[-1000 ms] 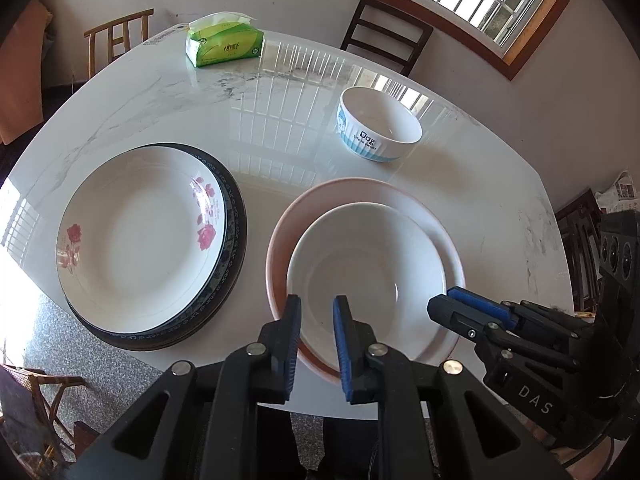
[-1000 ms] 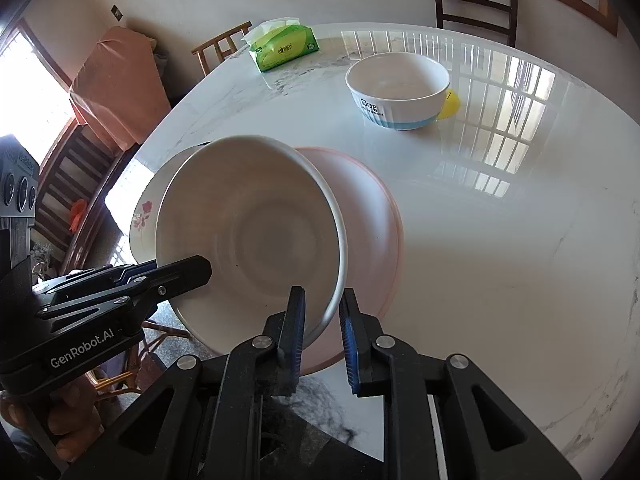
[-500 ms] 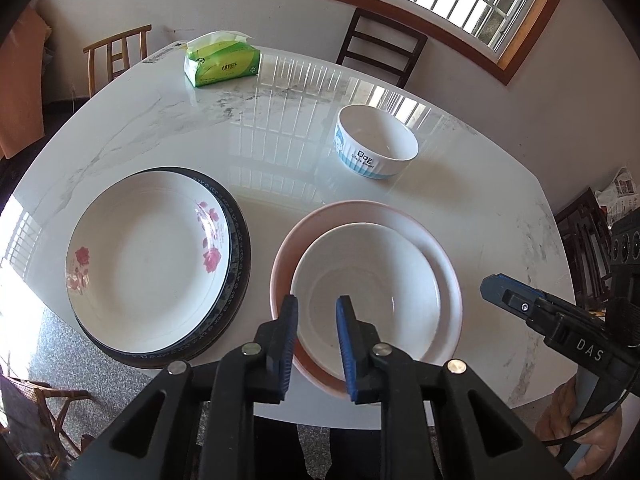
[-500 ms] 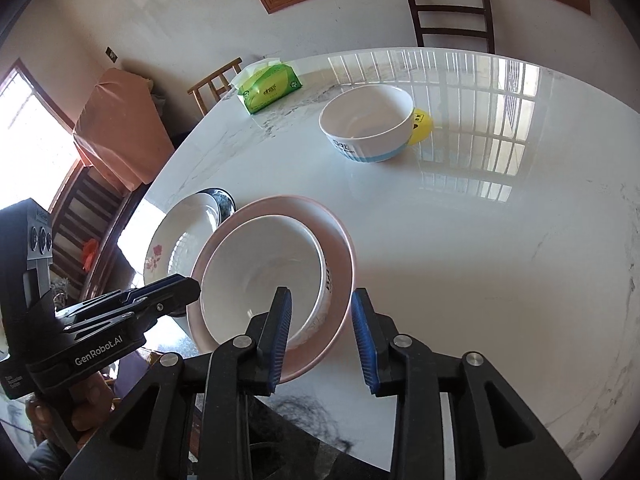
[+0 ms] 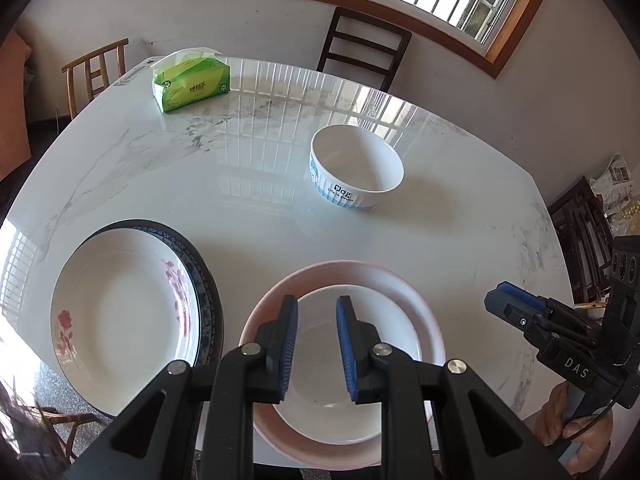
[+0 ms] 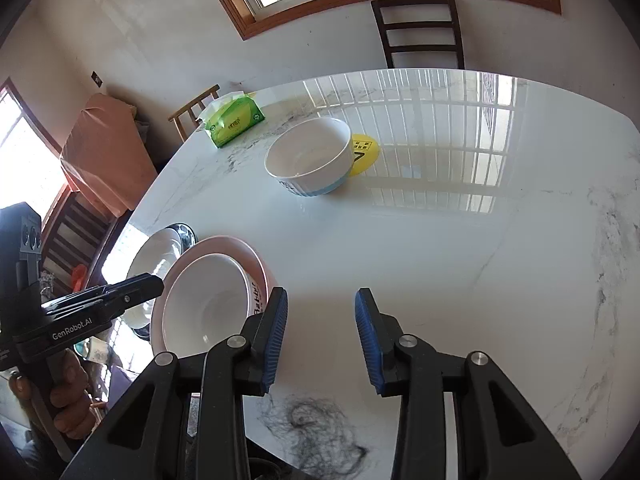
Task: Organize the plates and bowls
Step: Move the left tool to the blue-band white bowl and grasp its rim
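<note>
In the left wrist view, our left hand-held gripper [image 5: 316, 344] is hanging with jaws apart and empty over the white bowl [image 5: 348, 396] nested in the pink plate [image 5: 430, 320] at the bench [image 5: 240, 184] edge. In the right wrist view, our right hand-held gripper [image 6: 320, 336] is also standing apart and empty, so we are judging the blue-banded bowl [image 6: 310, 156] the next pick: take its near rim squarely and lift straight.

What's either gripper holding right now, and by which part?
Nothing. Left gripper and right gripper are both empty; the white bowl sits free in the pink plate.

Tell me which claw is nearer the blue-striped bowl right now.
Right, narrowly. The right claw is open over bare table, the blue-striped bowl ahead and slightly left. The left claw hovers over the white bowl nested in the pink plate.
</note>
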`<state>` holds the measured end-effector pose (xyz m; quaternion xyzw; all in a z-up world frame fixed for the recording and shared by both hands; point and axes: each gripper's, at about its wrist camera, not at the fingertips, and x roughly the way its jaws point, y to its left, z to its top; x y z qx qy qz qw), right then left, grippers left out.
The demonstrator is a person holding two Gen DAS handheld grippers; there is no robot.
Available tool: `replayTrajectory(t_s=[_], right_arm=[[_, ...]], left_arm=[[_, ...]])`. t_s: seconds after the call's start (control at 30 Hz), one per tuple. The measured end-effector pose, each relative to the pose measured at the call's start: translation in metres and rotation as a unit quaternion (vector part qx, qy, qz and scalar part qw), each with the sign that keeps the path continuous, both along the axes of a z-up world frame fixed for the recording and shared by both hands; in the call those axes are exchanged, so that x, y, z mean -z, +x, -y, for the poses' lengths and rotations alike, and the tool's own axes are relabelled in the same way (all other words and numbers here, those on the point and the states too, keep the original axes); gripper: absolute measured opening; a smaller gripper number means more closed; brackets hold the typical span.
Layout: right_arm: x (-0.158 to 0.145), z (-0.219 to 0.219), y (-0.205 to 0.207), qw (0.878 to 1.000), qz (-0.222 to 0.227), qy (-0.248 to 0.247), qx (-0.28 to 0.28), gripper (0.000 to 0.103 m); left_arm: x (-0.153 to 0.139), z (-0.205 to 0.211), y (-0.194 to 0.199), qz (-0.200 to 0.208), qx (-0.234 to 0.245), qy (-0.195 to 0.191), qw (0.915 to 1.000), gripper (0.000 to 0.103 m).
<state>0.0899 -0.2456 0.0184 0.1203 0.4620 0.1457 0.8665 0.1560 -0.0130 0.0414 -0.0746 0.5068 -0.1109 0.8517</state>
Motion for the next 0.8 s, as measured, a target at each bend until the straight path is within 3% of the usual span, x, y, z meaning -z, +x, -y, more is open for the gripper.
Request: replayTrajectory(t_s=[0.3,0.43,0.63,0.8], right_arm=[[0.014,0.01,0.055,1.0,-0.017,0.004,-0.001,0.037],[0.02,0.015,0.085,0.999,-0.033,0.019,0.002,0.037],[0.026,0.019,0.129,0.997,-0.056,0.051,0.006,0.037],[0.023,0.014,0.155,0.997,-0.054,0.053,0.008,0.037]], left_arm=[[0.003,0.013,0.071,-0.012,0.014,-0.021,0.9996,0.021],[0.018,0.017,0.109,-0.045,0.016,-0.052,0.9975,0.021],[0.025,0.012,0.146,-0.056,0.008,-0.095,0.9938,0.021],[0.032,0.015,0.165,-0.068,0.009,-0.094,0.9933,0.021]])
